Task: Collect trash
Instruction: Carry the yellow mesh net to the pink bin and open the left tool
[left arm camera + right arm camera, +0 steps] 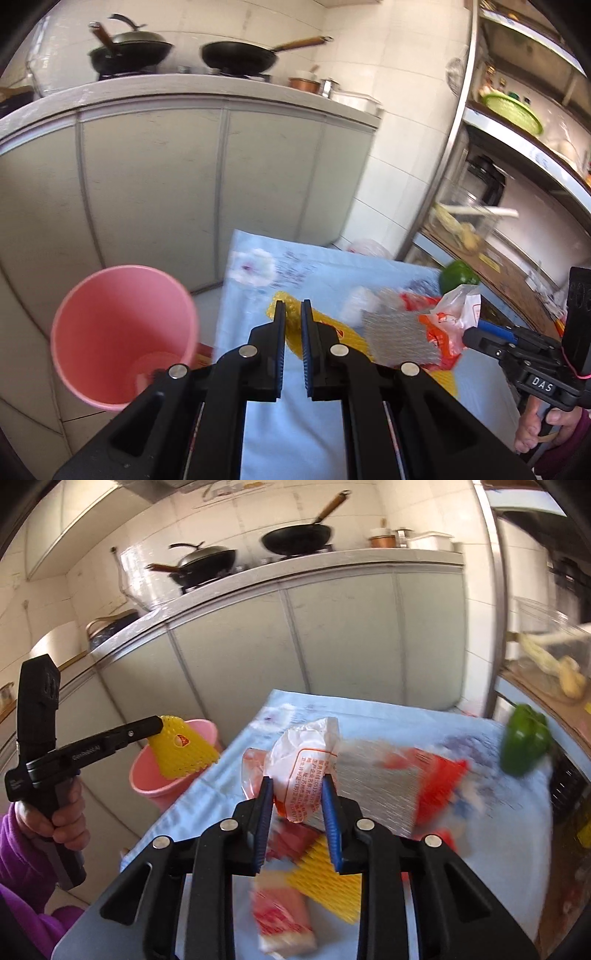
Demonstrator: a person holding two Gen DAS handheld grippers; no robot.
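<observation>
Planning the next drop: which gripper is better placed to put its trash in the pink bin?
Left. The left gripper holds the yellow foam net right above the pink plastic bin. The right gripper grips the white printed plastic bag over the table.

Both wrist views close above blue table [369, 266], facing kitchen counter [332, 559].

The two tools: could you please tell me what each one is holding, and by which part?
The left tool pinches a yellow foam net by its narrow top end. The right tool grips a crumpled white plastic wrapper by its lower edge.
</observation>
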